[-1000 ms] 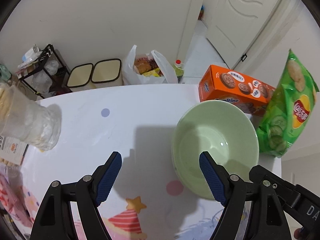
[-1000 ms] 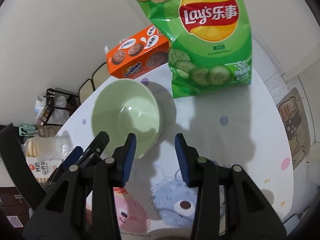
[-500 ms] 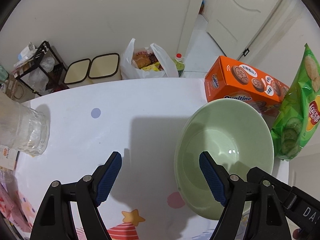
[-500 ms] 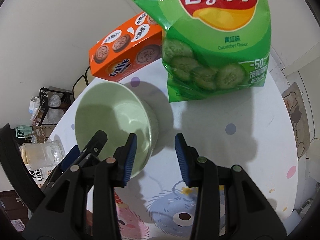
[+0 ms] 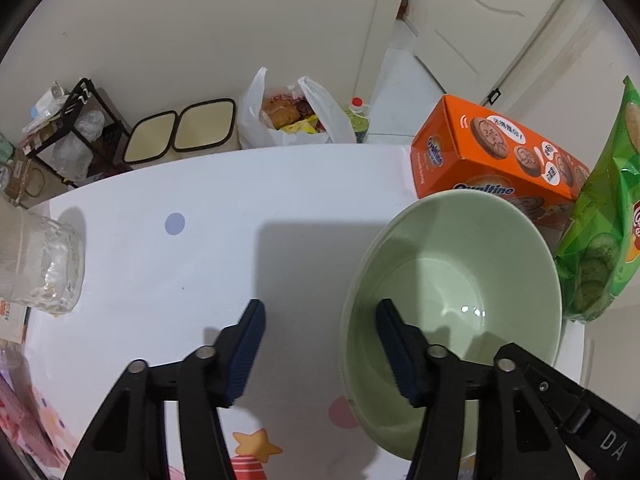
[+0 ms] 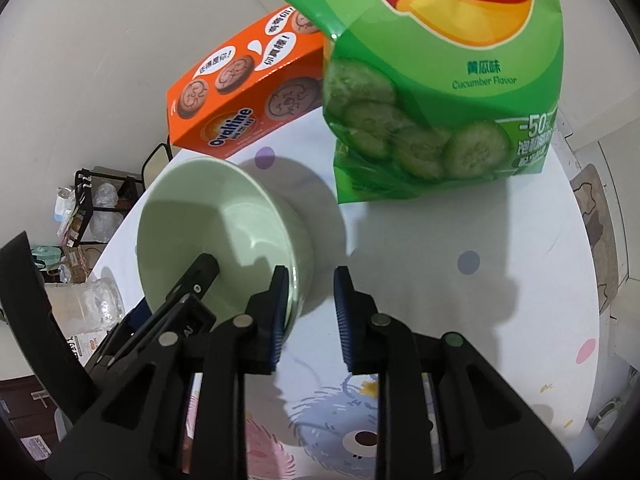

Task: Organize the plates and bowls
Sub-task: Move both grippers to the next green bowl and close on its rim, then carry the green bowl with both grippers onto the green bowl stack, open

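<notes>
An orange cardboard Ovaltine biscuit box [image 5: 496,160] is lying on the white cartoon-printed table [image 5: 208,208] ahead of the left gripper and to its right, with a green Lay's cucumber crisp bag [image 6: 436,92] standing just beside it, directly ahead of the right gripper. A clear glass jar [image 5: 36,260] is sitting far to the left of the left gripper. Beyond the table's far edge, a white plastic bag of snacks [image 5: 292,116], two cream bins with dark rims [image 5: 180,130] and a black wire rack [image 5: 72,132] are resting on the floor.
</notes>
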The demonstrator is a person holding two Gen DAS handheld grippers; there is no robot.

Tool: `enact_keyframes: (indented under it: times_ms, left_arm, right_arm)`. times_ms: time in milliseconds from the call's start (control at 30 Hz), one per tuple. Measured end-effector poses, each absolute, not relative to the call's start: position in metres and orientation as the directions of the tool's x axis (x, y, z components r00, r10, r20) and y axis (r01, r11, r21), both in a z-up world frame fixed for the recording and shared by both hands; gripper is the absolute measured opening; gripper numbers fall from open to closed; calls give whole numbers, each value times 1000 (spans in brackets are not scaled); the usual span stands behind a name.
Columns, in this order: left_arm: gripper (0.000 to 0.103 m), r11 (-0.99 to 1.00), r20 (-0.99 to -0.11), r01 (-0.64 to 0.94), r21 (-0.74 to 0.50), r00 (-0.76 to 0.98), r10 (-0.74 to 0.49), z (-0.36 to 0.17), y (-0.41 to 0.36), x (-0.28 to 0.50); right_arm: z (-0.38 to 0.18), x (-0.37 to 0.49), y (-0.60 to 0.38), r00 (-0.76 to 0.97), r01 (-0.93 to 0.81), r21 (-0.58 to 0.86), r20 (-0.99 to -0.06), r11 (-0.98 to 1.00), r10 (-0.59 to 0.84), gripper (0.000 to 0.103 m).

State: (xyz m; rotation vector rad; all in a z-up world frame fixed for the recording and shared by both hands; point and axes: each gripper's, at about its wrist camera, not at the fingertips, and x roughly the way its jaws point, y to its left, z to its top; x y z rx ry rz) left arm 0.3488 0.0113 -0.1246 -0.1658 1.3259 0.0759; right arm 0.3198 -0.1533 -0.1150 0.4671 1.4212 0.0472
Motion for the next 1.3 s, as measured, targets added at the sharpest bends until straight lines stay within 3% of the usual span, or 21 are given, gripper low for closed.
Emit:
enact_keyframes:
  times_ms: [33,200,767,1300]
  left_arm:
    - [37,986,-969,-147,-78,245,-40,-123,10,349]
    - [12,990,-964,-112,-89,259,-58,-117,1,348]
    - [9,989,-958,-92,-113,274,-83,-111,5,318]
    - [9,993,-948,-84,-82,315,-52,-75,2,236]
  right_arm:
    - [-115,320,-153,165,239,344,-936,908,312,19]
    - [-111,321,-145,173,211,334,-938,919,301,12]
    - [-113,299,-137,155,197,326,-942,925,299,12]
    - [-83,233,-133,195,114,300,-942,947,275,12]
